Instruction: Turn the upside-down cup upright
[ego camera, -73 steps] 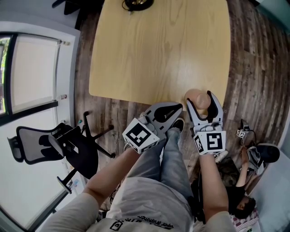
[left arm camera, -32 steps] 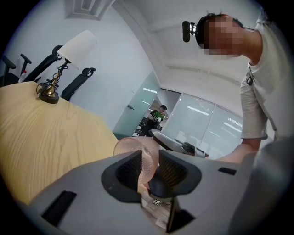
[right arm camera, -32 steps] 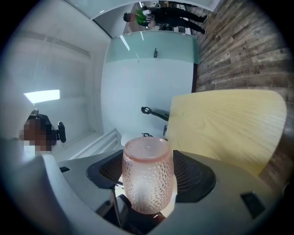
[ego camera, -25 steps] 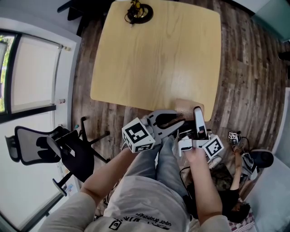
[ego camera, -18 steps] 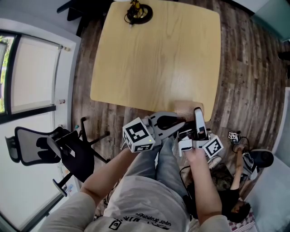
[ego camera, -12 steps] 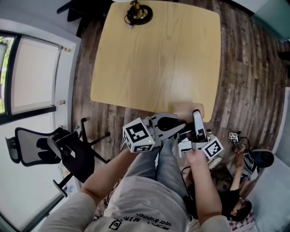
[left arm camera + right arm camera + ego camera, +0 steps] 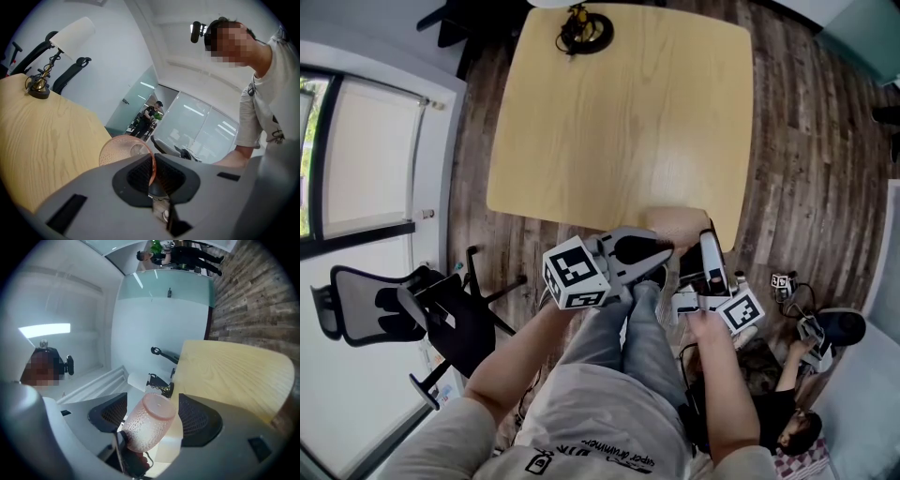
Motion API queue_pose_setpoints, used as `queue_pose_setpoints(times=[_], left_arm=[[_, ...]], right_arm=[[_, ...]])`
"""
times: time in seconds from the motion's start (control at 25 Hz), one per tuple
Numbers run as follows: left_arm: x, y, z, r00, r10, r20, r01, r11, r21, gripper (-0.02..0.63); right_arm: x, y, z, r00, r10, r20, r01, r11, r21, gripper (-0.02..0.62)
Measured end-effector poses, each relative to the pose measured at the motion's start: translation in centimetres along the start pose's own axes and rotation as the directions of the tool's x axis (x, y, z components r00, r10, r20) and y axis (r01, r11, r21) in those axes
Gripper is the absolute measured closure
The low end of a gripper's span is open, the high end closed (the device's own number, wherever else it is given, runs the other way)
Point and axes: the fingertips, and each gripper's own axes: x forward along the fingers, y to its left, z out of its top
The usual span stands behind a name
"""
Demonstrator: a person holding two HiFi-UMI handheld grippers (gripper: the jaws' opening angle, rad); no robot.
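Cup [image 7: 150, 425] is hanging in the air just off the near edge of the bench [image 7: 619, 122]. It's lying roughly sideways, mouth facing my left gripper [image 7: 152, 165], base pointing away from my right one. Left gripper is clenching one thin bit of the rim wall, a pad on either side of it. Right gripper [image 7: 152, 409] is standing wide across the dimpled body. Its pads look to be bearing on the sides, so I'm reading it as gripping too. Cup is looking light and rigid, pink and see-through. Can't tell glass from plastic, so I'm treating it as breakable. Dimples are helping grip, but the rim pinch is a small hold and could pivot. Safer hold is across the body, mid-height.
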Motion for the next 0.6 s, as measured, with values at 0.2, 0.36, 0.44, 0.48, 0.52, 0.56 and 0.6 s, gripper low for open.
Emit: queue_pose_setpoints(times=[0.2,0.36,0.44,0.48,0.52,0.56,0.6], left_arm=[[-0.1,0.0,-0.7,0.989,0.037,-0.141,-0.029,0.998,0.054,0.587],[-0.1,-0.2,-0.9,0.965,0.078,-0.249,-0.051,0.992,0.112,0.588],[-0.1,-0.2,-1.1,0.947,0.108,-0.304,-0.059,0.984,0.169,0.588],[-0.1,-0.2,-1.2,0.937,0.123,-0.327,-0.060,0.979,0.196,0.588],[-0.1,-0.2,-1.3,0.928,0.134,-0.349,-0.059,0.974,0.217,0.588],[-0.1,-0.1,-1.4,0.919,0.144,-0.368,-0.059,0.971,0.232,0.587],[-0.1,-0.1,-1.5,0.910,0.154,-0.386,-0.060,0.968,0.244,0.588]], right_arm=[[-0.4,-0.6,0.0,0.996,-0.068,-0.055,0.058,0.984,-0.170,0.275],[-0.8,-0.6,-0.5,0.985,-0.131,-0.108,0.087,0.936,-0.340,0.276],[-1.0,-0.4,-0.9,0.981,-0.149,-0.124,0.086,0.909,-0.408,0.276],[-1.0,-0.2,-1.0,0.979,-0.157,-0.131,0.084,0.892,-0.445,0.276],[-1.1,-0.1,-1.1,0.976,-0.167,-0.139,0.079,0.869,-0.489,0.276],[-1.1,0.0,-1.3,0.972,-0.179,-0.150,0.071,0.839,-0.539,0.276],[-1.1,0.2,-1.5,0.968,-0.192,-0.163,0.059,0.803,-0.592,0.276]])
